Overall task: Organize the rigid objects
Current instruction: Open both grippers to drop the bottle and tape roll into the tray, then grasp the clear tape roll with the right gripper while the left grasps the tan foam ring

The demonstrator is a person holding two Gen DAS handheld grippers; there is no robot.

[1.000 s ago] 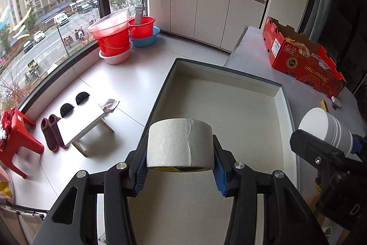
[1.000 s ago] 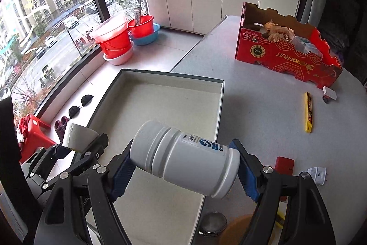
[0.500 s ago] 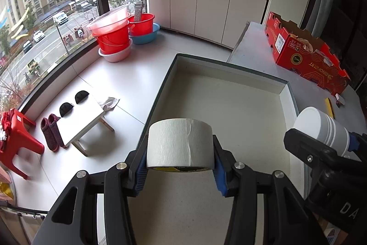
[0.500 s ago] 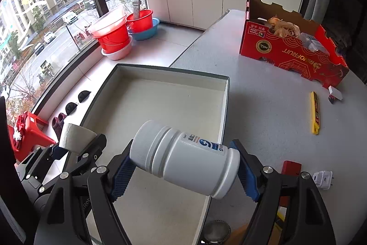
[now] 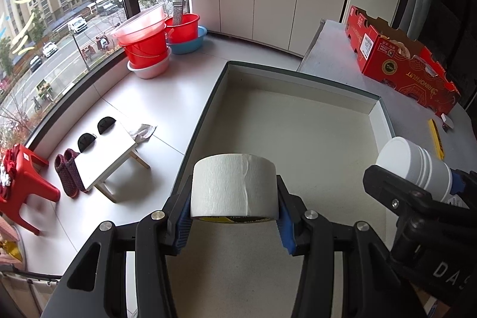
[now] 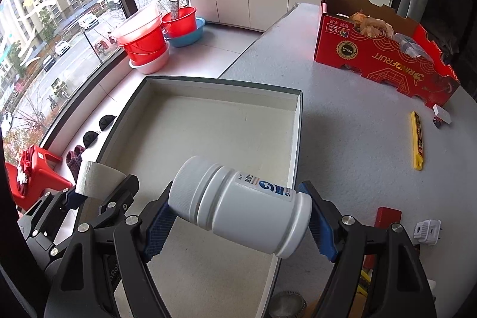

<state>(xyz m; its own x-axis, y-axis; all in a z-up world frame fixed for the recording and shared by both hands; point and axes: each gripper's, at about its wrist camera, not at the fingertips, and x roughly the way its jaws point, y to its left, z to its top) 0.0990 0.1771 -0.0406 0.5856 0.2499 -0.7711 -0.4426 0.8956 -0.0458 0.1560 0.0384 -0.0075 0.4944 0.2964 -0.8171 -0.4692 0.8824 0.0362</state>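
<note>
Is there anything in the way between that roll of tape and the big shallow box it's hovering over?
Nothing visible. The left gripper holds the tape roll above the open box, whose floor below looks bare. The right gripper, holding the white bottle, sits off to the side.

Both wrist views are bright with even, overcast daylight coming through the large window (image 5: 59, 29) at about ten o'clock. Shadows are soft: a faint one lies on the grey table (image 6: 342, 115) at three o'clock of the shallow tray (image 6: 299, 139). Strong fisheye distortion bends the window frame and cabinets (image 5: 262, 5) into curves, and the corners fall to black. The centre is sharp; the red stool (image 5: 26, 184) at nine o'clock is slightly smeared.
</note>
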